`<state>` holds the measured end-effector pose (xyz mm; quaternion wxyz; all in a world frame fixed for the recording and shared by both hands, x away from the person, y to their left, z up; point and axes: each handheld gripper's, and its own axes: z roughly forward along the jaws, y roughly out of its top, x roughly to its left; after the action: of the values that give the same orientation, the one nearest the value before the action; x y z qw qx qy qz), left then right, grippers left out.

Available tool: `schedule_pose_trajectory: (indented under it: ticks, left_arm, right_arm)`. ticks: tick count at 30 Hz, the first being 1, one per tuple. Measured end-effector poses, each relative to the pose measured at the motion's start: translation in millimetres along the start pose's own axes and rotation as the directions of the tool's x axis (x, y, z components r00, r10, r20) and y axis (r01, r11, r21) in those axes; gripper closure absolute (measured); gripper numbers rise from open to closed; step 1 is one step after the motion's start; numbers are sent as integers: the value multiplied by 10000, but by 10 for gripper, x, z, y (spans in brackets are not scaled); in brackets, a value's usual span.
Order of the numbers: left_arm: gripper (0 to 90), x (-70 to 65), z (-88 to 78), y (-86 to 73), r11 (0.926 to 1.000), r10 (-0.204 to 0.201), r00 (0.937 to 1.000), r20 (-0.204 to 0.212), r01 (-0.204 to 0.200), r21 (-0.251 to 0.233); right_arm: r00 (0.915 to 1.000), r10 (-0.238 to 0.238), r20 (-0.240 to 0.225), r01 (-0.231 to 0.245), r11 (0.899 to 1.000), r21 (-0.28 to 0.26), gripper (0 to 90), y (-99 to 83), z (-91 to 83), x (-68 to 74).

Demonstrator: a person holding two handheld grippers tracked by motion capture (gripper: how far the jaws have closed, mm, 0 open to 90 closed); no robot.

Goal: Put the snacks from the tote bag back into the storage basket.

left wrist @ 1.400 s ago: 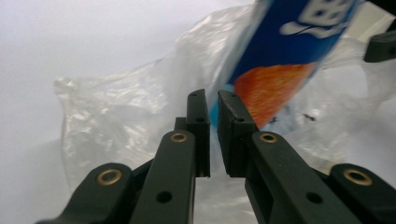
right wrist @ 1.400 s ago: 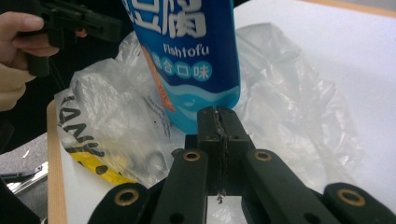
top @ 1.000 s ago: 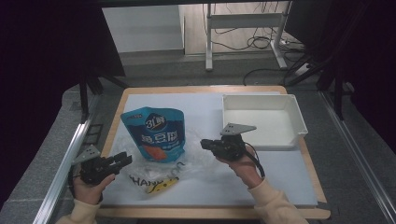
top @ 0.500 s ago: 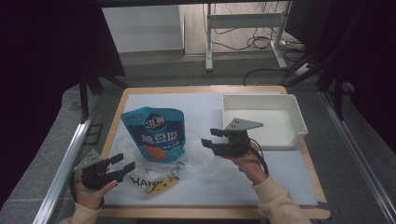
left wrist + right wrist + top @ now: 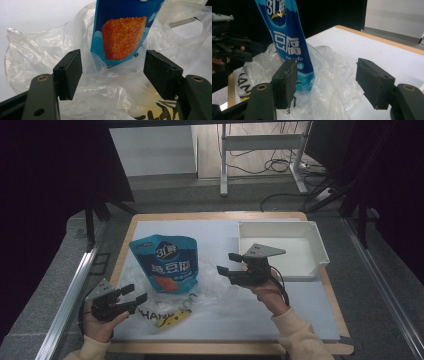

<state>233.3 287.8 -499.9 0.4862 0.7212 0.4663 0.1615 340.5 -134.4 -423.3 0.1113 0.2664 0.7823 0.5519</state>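
The left hand-held gripper [image 5: 134, 296] is hovering at the table's [image 5: 310, 312] left edge, its jaws having just been opening wide with nothing pinched. The blue tofu-snack pouch [image 5: 170, 262] is standing upright in the crumpled clear plastic bag [image 5: 212, 282] between both tools. The right hand-held gripper [image 5: 229, 263] is hanging near the white tray [image 5: 320, 251], jaws likewise just spread wide and gripping nothing.

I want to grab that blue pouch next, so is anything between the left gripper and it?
Yes. The clear plastic bag bunches up between the left gripper and the base of the blue pouch.
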Motion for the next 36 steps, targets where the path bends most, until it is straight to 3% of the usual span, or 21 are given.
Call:
schedule_pose_trajectory:
  ticks: [14, 22, 36]
  left_arm:
    - [321, -10, 10, -12, 9999, 147, 9996, -239, -148, -4]
    - [320, -7, 15, -10, 9999, 108, 9998, -161, -108, 41]
    - [318, -4, 57, -9, 9995, 128, 9999, -75, -126, 296]
  right_arm:
    - [9998, 3, -210, -3, 10000, -25, 356, 141, 159, 49]
    - [9998, 20, -207, -21, 10000, -75, 356, 217, 239, 64]
    - [9976, -138, -679, 125, 9997, -197, 423, 432, 439, 132]
